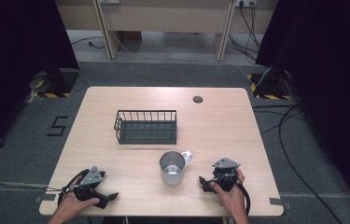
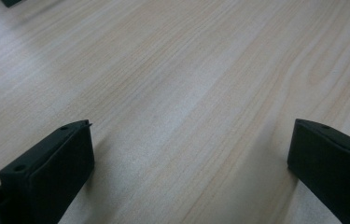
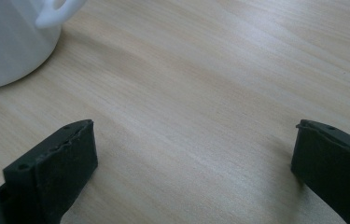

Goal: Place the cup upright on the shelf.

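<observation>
White mug (image 1: pixel 174 167) upright on the wooden table (image 1: pixel 219 126), handle at 1 o'clock, at 6 o'clock from the black wire basket (image 1: pixel 146 126). Left gripper (image 1: pixel 109 198) at 8 o'clock from the mug, jaws wide, nothing between. Right gripper (image 1: pixel 203 184) just beside the mug at 4 o'clock, jaws wide, nothing between.

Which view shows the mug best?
The high view: the whole mug stands upright on the table, open top and handle visible, in front of the wire basket. The right gripper view catches part of its white side and handle at top left.
</observation>
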